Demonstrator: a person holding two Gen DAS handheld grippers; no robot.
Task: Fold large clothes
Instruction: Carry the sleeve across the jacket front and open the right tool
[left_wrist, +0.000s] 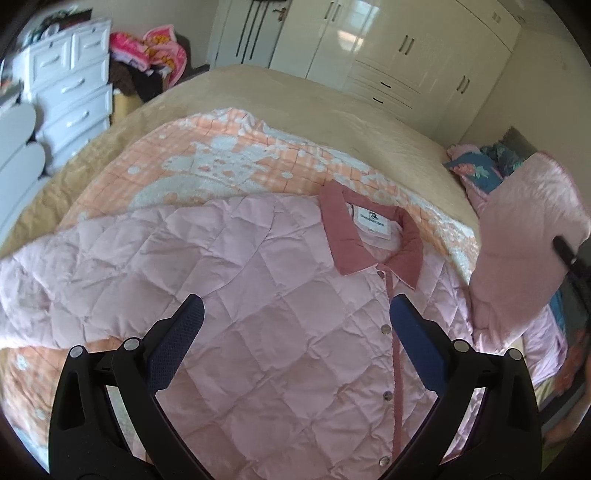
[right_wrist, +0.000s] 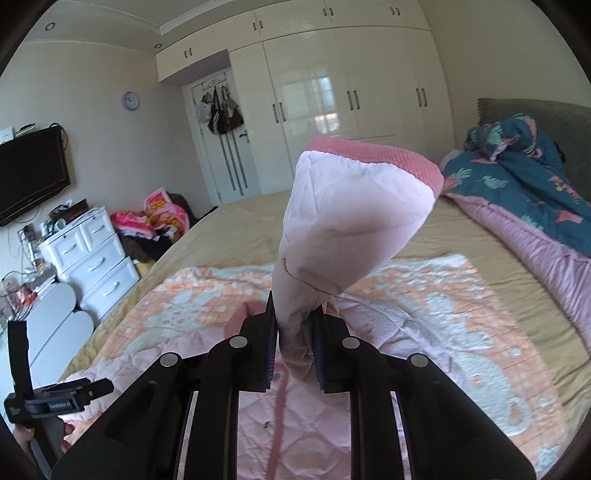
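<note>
A pink quilted jacket (left_wrist: 229, 280) with a darker pink collar (left_wrist: 369, 236) and a snap-button placket lies front up on the bed. My left gripper (left_wrist: 295, 314) is open and empty, hovering above the jacket's chest. My right gripper (right_wrist: 293, 332) is shut on the jacket's right sleeve (right_wrist: 351, 218) and holds it lifted, with the darker pink cuff standing up above the jaws. The lifted sleeve also shows at the right of the left wrist view (left_wrist: 524, 243). The left gripper's handle (right_wrist: 55, 402) shows at the lower left of the right wrist view.
The jacket rests on an orange and white blanket (left_wrist: 207, 155) spread over a tan bed cover (right_wrist: 236, 229). A blue floral duvet (right_wrist: 524, 184) is heaped at the headboard. A white drawer unit (right_wrist: 96, 254) and a clothes pile (right_wrist: 155, 218) stand left of the bed. Wardrobes (right_wrist: 332, 99) line the far wall.
</note>
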